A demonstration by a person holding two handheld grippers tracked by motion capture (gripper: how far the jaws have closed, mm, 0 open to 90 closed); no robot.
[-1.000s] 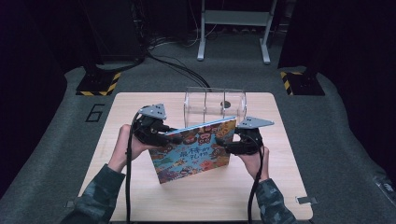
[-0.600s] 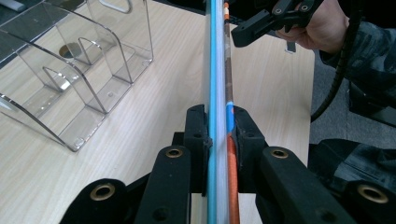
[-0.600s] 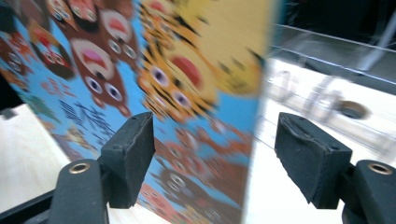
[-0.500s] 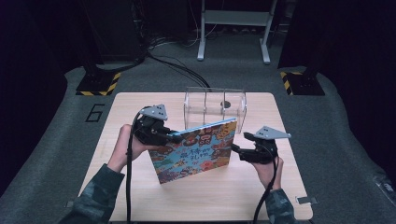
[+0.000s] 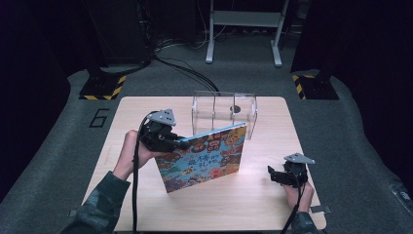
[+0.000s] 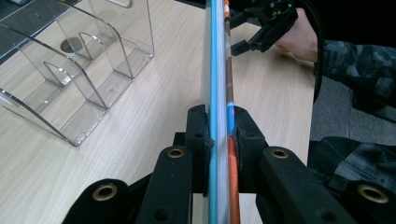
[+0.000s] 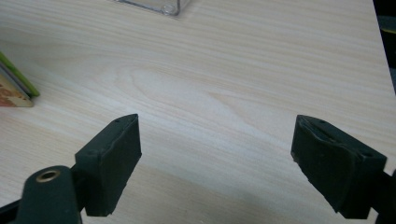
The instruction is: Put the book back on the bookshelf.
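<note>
Pale wooden table point(image 5: 253, 195); dark room

- The left gripper point(image 6: 219, 135) has its two black jaws pressed tight on a thin book point(image 6: 215, 70), one on each side
- The book stands on its edge, so we look straight along it; it has a blue stripe and an orange stripe
- The book runs away from the jaws toward the far edge of the wooden table point(image 6: 159, 93)
- A clear plastic rack point(image 6: 79, 60) with curved dividers stands on the table to the left of the book, apart from it
- Past the book, near the table's far right edge, a hand point(image 6: 299, 39) holds the right gripper point(image 6: 261, 28), apart from the book
- A camouflage sleeve point(image 6: 359, 60) shows at the right
</note>
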